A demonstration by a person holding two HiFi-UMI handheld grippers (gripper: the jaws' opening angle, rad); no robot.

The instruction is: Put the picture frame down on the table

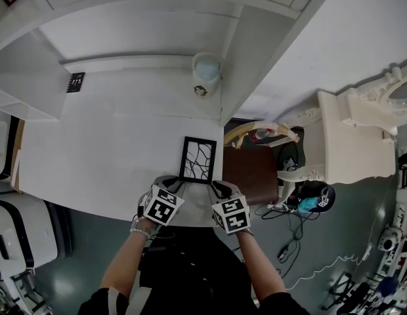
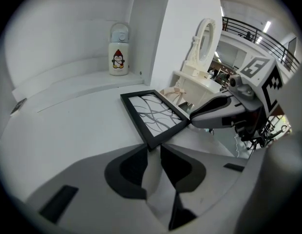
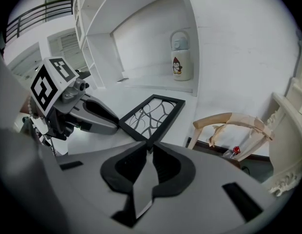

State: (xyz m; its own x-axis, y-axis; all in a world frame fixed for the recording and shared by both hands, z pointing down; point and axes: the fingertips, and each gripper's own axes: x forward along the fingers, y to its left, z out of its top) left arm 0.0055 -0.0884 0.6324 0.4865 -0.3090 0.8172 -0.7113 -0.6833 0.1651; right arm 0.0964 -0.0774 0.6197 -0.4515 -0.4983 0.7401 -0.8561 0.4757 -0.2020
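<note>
A black picture frame (image 1: 197,160) with a branch pattern lies on the white table (image 1: 105,156), close to its front right corner. My left gripper (image 1: 179,182) is at the frame's near left corner, my right gripper (image 1: 214,186) at its near right corner. In the left gripper view the corner of the frame (image 2: 153,113) sits pinched between the tips of the left gripper (image 2: 151,149). In the right gripper view the other near corner of the frame (image 3: 151,115) is held the same way by the right gripper (image 3: 148,147).
A white bottle with a penguin print (image 1: 207,74) stands at the back of the table by the wall. A small black card (image 1: 75,82) lies at the back left. Right of the table stand a wooden chair (image 1: 259,135) and a cream dressing table (image 1: 358,133).
</note>
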